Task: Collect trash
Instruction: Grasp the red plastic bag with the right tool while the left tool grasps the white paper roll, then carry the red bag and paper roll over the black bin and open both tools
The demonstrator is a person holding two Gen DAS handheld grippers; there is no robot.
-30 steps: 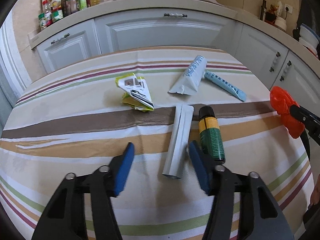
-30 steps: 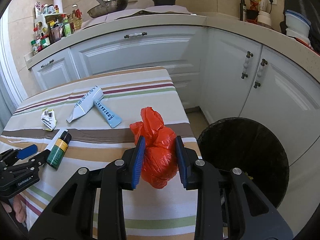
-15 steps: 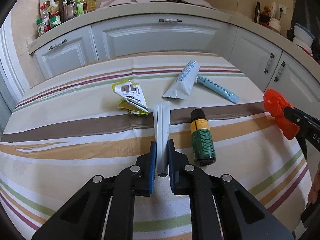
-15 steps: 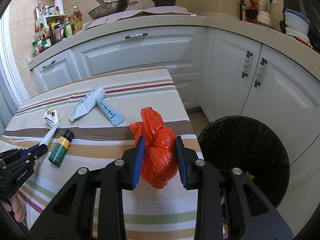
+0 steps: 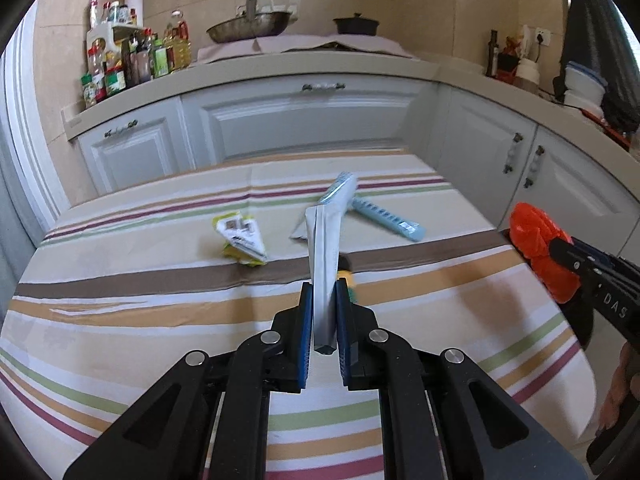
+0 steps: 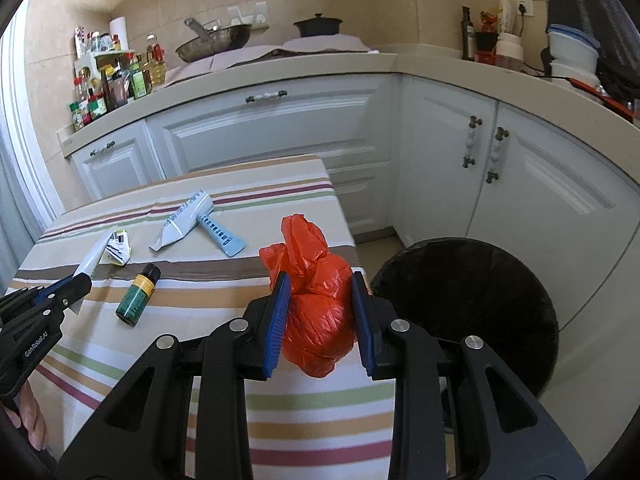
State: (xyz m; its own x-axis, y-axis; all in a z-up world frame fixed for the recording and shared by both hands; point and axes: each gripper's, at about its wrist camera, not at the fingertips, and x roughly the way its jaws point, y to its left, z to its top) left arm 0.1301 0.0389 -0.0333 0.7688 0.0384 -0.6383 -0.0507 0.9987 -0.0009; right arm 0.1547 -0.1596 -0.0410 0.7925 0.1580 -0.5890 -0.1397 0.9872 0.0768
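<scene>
The left gripper (image 5: pixel 323 316) is clenched on a grey tube (image 5: pixel 324 264), lifted above the striped table (image 5: pixel 120 280). The right gripper (image 6: pixel 320 312) grasps a red bag (image 6: pixel 316 304) at the table edge, beside the black bin (image 6: pixel 480 288). A green bottle (image 6: pixel 138 294) lies on the table.

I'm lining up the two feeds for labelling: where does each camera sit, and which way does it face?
Left wrist view: on the left gripper, facing across the striped table toward the cabinets; its fingers clamp a grey wrapper; a hand shows at the right edge.
Right wrist view: on the right gripper, facing the table's corner and black bin; it grips a red bag.
Shared: each view shows the other gripper, plus the green bottle and tubes.
</scene>
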